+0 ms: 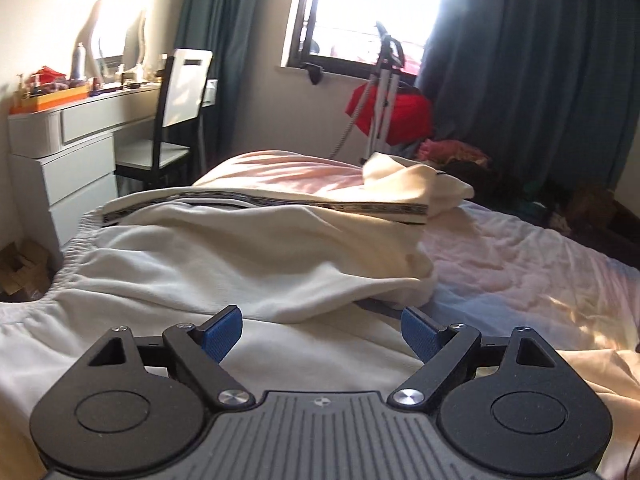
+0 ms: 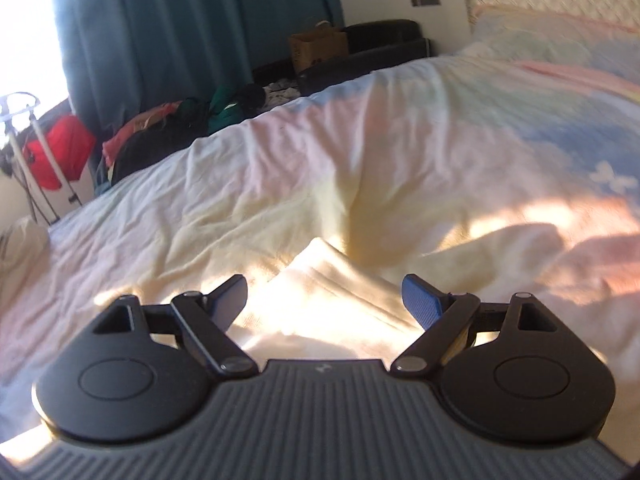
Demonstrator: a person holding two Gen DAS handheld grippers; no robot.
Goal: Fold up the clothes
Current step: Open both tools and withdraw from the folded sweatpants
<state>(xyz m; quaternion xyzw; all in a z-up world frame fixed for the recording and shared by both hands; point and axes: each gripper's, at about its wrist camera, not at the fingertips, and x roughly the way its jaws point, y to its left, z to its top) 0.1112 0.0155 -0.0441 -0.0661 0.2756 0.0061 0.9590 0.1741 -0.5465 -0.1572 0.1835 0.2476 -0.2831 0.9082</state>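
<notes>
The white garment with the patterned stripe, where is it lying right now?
In the left wrist view, the white garment lies bunched on the bed, just ahead of the open left gripper, below the window.

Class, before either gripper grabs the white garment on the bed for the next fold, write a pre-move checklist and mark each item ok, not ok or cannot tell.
1. Left gripper open, holding nothing: ok.
2. Right gripper open, holding nothing: ok.
3. White garment lying flat: not ok, bunched, upper layer draped over.
4. Garment edge between right fingers: ok.
5. Whole garment visible: cannot tell.
6. Bed cover smooth: not ok, wrinkled.
</notes>
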